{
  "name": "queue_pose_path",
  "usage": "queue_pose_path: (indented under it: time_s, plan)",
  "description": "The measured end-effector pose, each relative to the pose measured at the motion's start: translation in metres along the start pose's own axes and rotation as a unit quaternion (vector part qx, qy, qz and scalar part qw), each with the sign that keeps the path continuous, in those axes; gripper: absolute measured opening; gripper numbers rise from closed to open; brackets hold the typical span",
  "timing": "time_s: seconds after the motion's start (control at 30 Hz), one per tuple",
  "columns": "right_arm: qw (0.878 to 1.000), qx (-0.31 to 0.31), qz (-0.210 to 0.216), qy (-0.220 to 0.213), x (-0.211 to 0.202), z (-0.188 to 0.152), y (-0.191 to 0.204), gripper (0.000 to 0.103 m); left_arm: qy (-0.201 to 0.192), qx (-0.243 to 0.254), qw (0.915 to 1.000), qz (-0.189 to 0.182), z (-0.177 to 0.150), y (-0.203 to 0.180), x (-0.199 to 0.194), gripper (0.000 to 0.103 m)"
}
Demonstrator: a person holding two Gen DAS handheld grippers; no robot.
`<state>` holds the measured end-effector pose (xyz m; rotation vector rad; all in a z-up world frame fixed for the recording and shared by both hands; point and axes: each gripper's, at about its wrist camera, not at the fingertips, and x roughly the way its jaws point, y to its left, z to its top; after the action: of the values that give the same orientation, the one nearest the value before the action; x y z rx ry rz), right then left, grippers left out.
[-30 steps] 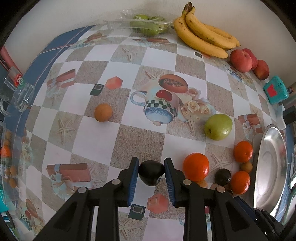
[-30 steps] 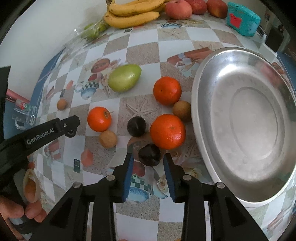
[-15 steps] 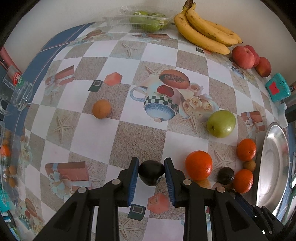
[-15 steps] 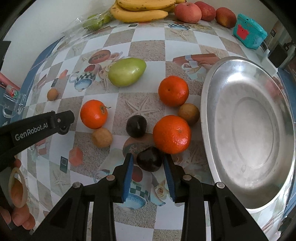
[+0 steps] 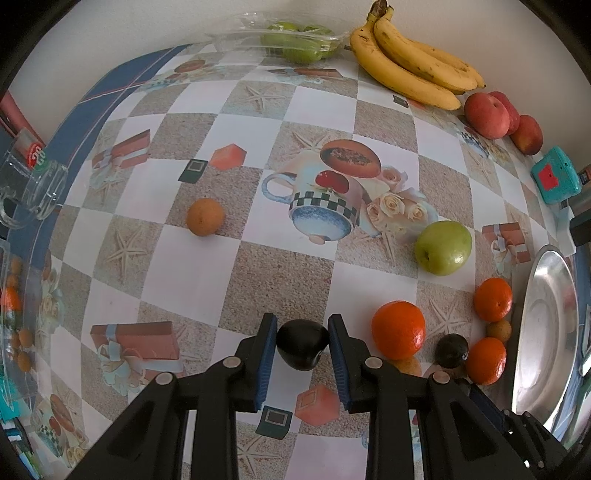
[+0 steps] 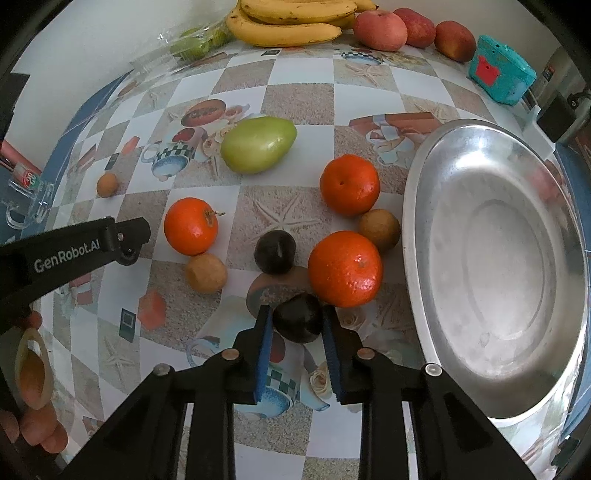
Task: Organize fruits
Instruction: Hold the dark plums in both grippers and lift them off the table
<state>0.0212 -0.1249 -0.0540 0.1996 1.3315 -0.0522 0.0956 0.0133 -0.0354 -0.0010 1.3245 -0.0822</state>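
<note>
Holding a dark, nearly black fruit (image 5: pixel 303 343) between its blue pads, your left gripper (image 5: pixel 302 345) sits above the patterned tablecloth (image 5: pixel 258 266). Your right gripper (image 6: pixel 297 325) is closed on a second dark fruit (image 6: pixel 297 322), which sits just beside a large orange (image 6: pixel 345 268). Near that orange lie a third dark fruit (image 6: pixel 275 252), two more oranges, small brown fruits and a green mango (image 6: pixel 258 144). To your right sits a silver metal tray (image 6: pixel 498 266). Bananas (image 6: pixel 291 18) and red apples (image 6: pixel 380 25) line the far wall.
</note>
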Motion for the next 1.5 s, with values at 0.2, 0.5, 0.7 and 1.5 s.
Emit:
queue_pose_path:
  time_s: [0.2, 0.5, 0.7, 1.5]
  plan:
    - [0.999, 0.009, 0.031, -0.010, -0.017, 0.002, -0.011, 0.026, -0.002, -0.004, 1.0000, 0.000, 0.000, 0.001, -0.001, 0.030]
    - [0.997, 0.014, 0.063, -0.035, -0.036, -0.004, -0.010, 0.026, -0.011, -0.009, 0.9999, 0.001, 0.000, 0.005, -0.008, 0.030]
    - [0.998, 0.041, 0.047, -0.020, -0.028, -0.003, -0.021, 0.026, -0.010, -0.009, 0.9999, 0.001, -0.001, 0.004, -0.007, 0.030]
    - [1.000, -0.011, -0.018, -0.011, 0.002, -0.002, 0.002, 0.027, -0.004, -0.009, 1.0000, 0.000, 0.001, 0.002, -0.001, 0.030]
